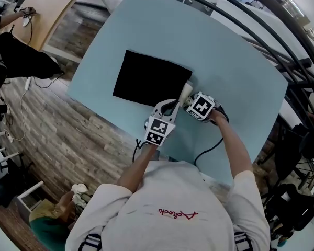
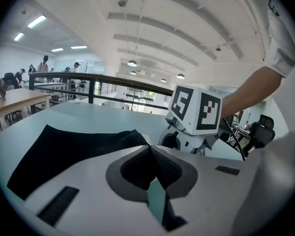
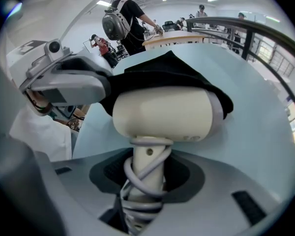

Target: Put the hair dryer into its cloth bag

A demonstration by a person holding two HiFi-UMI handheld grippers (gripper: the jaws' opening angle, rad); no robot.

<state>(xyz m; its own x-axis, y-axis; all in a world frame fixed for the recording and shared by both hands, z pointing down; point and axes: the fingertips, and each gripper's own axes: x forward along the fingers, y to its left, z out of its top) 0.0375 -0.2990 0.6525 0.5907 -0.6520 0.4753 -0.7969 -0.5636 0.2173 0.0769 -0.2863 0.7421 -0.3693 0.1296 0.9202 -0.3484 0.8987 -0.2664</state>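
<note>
A flat black cloth bag [image 1: 146, 80] lies on the pale blue table [image 1: 235, 61]. A cream hair dryer [image 1: 185, 91] stands at the bag's near right corner. My right gripper [image 3: 147, 173] is shut on the dryer's handle, which has its grey cord wound round it. The dryer's barrel [image 3: 167, 114] lies crosswise just beyond the jaws, at the bag's mouth. My left gripper [image 2: 150, 154] is shut on the bag's edge and holds the black cloth [image 3: 167, 70] tented up over the barrel. The right gripper's marker cube [image 2: 196, 109] is close beside it.
A black cable [image 1: 209, 148] runs over the table's near edge by my right arm. A dark railing [image 1: 240, 14] curves behind the table. A wooden table [image 1: 52, 9] with people at it stands at the far left. Someone crouches on the floor [image 1: 57, 213].
</note>
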